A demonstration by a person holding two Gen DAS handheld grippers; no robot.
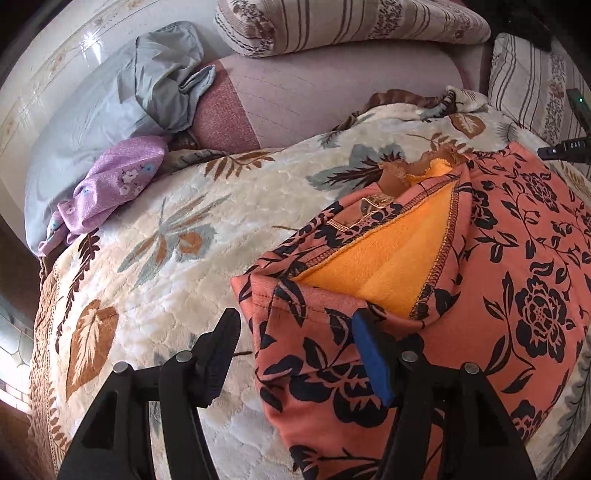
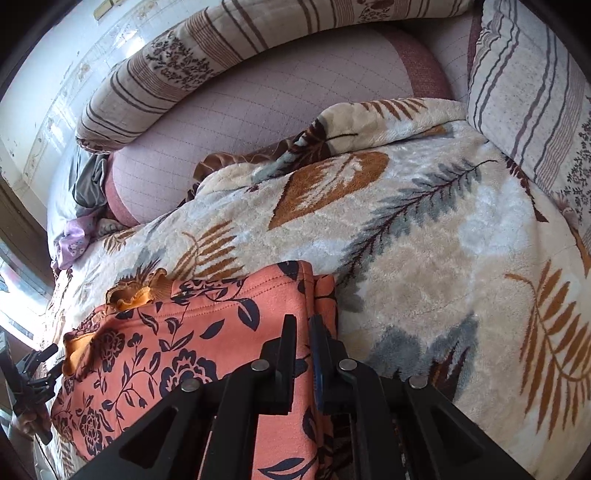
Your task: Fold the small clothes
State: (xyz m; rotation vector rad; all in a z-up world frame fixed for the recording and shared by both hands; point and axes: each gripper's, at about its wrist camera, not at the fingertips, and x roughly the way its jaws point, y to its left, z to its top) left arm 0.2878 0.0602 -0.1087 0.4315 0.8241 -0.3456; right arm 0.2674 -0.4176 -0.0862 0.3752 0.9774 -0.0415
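Observation:
An orange-pink garment with dark flowers (image 1: 517,277) lies folded on the leaf-patterned blanket (image 1: 166,258), and a turned-back flap shows its yellow fleece lining (image 1: 388,266). My left gripper (image 1: 295,332) is open over the garment's near left corner; one finger is over the blanket, the other over the cloth, and neither pad presses. In the right wrist view my right gripper (image 2: 303,325) is shut on the right-hand folded edge of the garment (image 2: 184,332). The left gripper (image 2: 40,365) shows at that view's far left.
A crumpled purple flowered garment (image 1: 110,184) and a grey cloth (image 1: 162,77) lie at the blanket's far left. A pink bolster (image 1: 332,96) and striped pillows (image 1: 332,26) line the back. Another striped pillow (image 2: 524,92) stands at the right. Bare blanket (image 2: 424,258) lies right of the garment.

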